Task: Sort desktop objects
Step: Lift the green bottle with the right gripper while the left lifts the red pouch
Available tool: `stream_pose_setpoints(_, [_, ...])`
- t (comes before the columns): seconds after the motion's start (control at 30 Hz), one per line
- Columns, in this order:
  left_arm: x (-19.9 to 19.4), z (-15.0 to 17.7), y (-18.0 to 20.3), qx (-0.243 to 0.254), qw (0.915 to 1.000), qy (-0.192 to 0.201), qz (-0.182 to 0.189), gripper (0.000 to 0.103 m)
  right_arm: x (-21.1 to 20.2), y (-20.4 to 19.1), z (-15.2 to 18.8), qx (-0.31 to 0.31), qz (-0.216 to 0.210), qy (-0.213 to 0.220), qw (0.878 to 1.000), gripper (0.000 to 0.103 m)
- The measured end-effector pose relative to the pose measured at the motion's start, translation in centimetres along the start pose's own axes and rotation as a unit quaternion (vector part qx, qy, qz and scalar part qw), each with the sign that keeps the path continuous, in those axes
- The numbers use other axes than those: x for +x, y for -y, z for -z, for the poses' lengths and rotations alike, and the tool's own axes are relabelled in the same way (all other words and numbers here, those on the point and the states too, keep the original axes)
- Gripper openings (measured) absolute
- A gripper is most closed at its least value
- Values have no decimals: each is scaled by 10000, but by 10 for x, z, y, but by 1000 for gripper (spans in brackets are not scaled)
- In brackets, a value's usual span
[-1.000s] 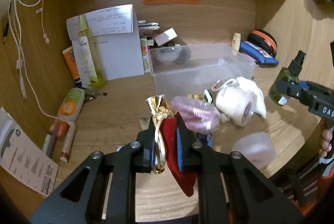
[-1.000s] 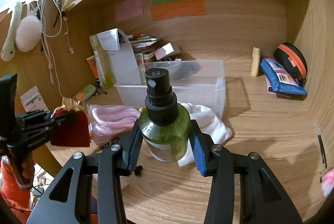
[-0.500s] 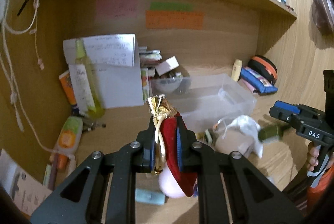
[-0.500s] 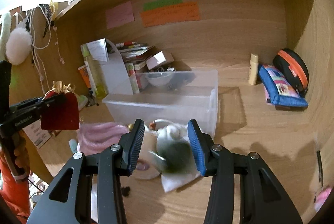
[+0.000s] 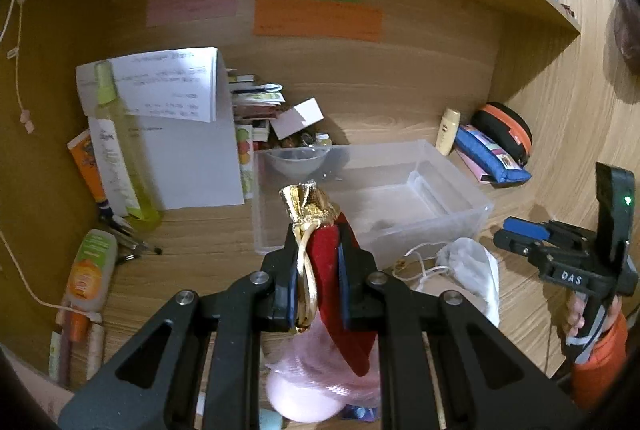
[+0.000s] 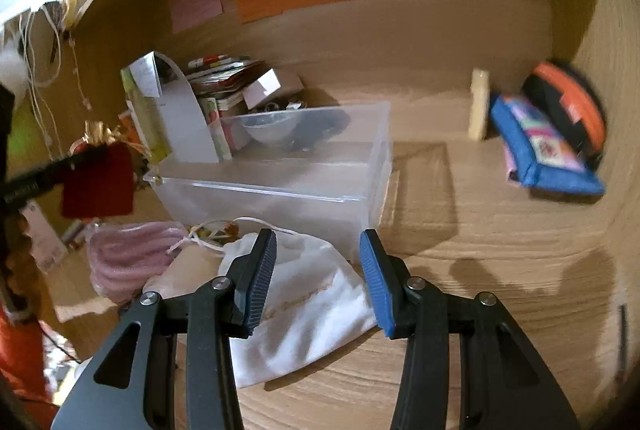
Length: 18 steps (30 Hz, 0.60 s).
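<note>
My left gripper (image 5: 316, 242) is shut on a red pouch with a gold gathered top (image 5: 326, 270). It holds the pouch in the air in front of the clear plastic bin (image 5: 460, 226). The right wrist view shows the same red pouch (image 6: 98, 181) hanging left of the clear plastic bin (image 6: 280, 201). My right gripper (image 6: 318, 250) stands open with nothing between its blue pads. It hovers over a white drawstring bag (image 6: 312, 294) lying before the bin. A pink mesh pouch (image 6: 128, 254) lies to the left of that bag. No green spray bottle shows in either view.
A blue pencil case (image 6: 540, 149), an orange-and-black case (image 6: 568, 109) and a small cream bottle (image 6: 478, 105) sit at the back right. A tall yellow-green bottle (image 5: 120, 149), a white paper, tubes (image 5: 86, 274) and pens crowd the left. A clear bowl (image 5: 294, 159) and stacked booklets stand behind the bin.
The green spray bottle left my right gripper's jaws, dropped and is out of view. My left gripper lifted the red pouch higher and nearer the bin. The right gripper moved forward.
</note>
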<state>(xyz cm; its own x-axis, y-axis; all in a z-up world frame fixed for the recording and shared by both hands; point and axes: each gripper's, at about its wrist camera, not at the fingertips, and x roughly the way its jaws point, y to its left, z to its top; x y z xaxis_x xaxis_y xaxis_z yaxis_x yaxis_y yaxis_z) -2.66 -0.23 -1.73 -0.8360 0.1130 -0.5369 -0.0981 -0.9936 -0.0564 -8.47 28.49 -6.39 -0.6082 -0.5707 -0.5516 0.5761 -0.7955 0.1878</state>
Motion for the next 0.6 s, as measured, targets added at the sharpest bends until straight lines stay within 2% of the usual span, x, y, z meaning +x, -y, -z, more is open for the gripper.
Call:
stream_pose_setpoints(0.07, [1, 0, 4, 20, 10000, 1, 6, 15, 4, 7, 0, 63, -104, -98, 9999, 40])
stream_pose_setpoints(0.23, [2, -3, 12, 31, 10000, 15, 48, 15, 5, 10, 3, 189, -64, -221, 9996, 40])
stream_pose_setpoints(0.3, [2, -4, 13, 37, 9999, 11, 101, 15, 0, 6, 3, 103, 60, -188, 9998, 40])
stream_pose_setpoints(0.37, [3, -3, 16, 63, 9998, 7, 164, 15, -11, -1, 4, -80, 361, -122, 9992, 41])
stream_pose_setpoints(0.43, [1, -3, 18, 91, 9997, 14, 230, 15, -30, -5, 8, -238, 783, 54, 9966, 49])
stream_pose_setpoints(0.5, [-1, -3, 19, 108, 9995, 42, 293, 15, -48, -4, 13, -298, 1213, 256, 9918, 80])
stream_pose_setpoints(0.53, [-2, -2, 19, 113, 9994, 54, 329, 15, -63, -4, 18, -311, 1611, 437, 9855, 82])
stream_pose_setpoints(0.6, [-3, -2, 19, 128, 9991, 77, 403, 15, -83, -2, 26, -312, 2117, 650, 9747, 82])
